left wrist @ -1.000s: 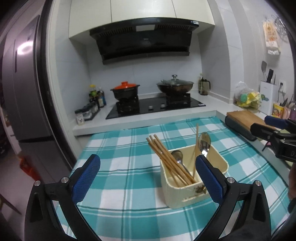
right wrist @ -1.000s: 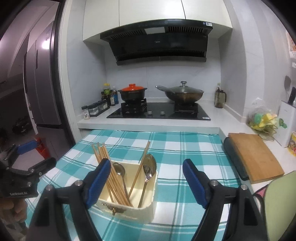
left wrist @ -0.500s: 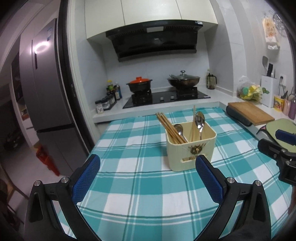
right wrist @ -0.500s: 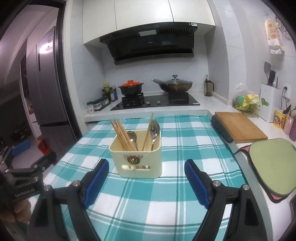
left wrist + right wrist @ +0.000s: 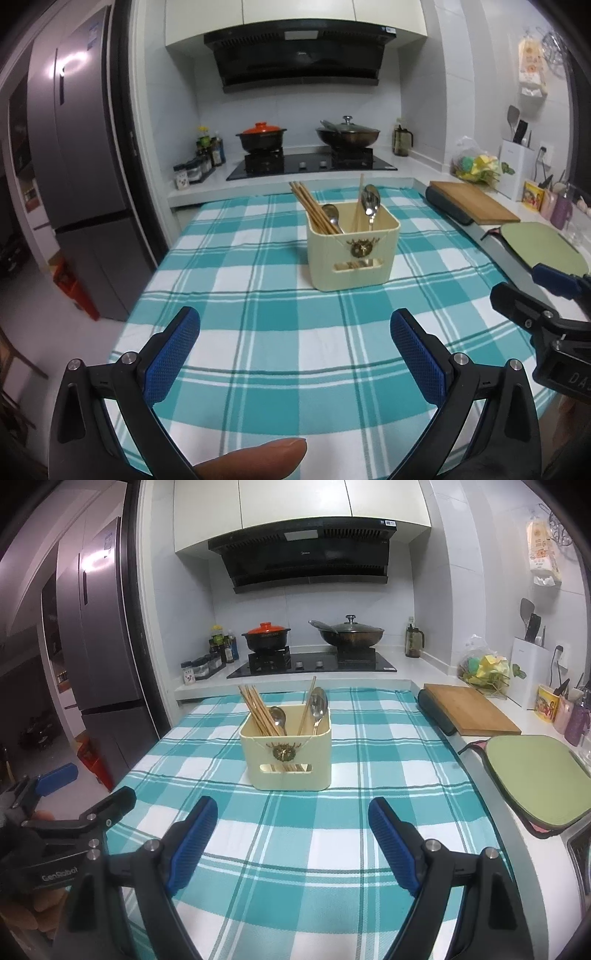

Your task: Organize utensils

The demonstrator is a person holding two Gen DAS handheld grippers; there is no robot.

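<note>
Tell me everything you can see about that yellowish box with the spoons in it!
The cream box looks like plastic, squarish with rounded corners. A gold emblem sits on its front, above a slot handle. It stands upright on the teal checked tablecloth, apart from both open grippers. Inside, a bundle of wooden chopsticks leans left, one more stick and two metal spoons stand beside them.

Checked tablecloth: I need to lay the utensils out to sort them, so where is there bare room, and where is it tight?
The checked tablecloth lies bare between the cream utensil holder and both grippers' fingers, and also left of the holder toward the fridge. It is crowded to the right, along the counter with the cutting board and green mat.
</note>
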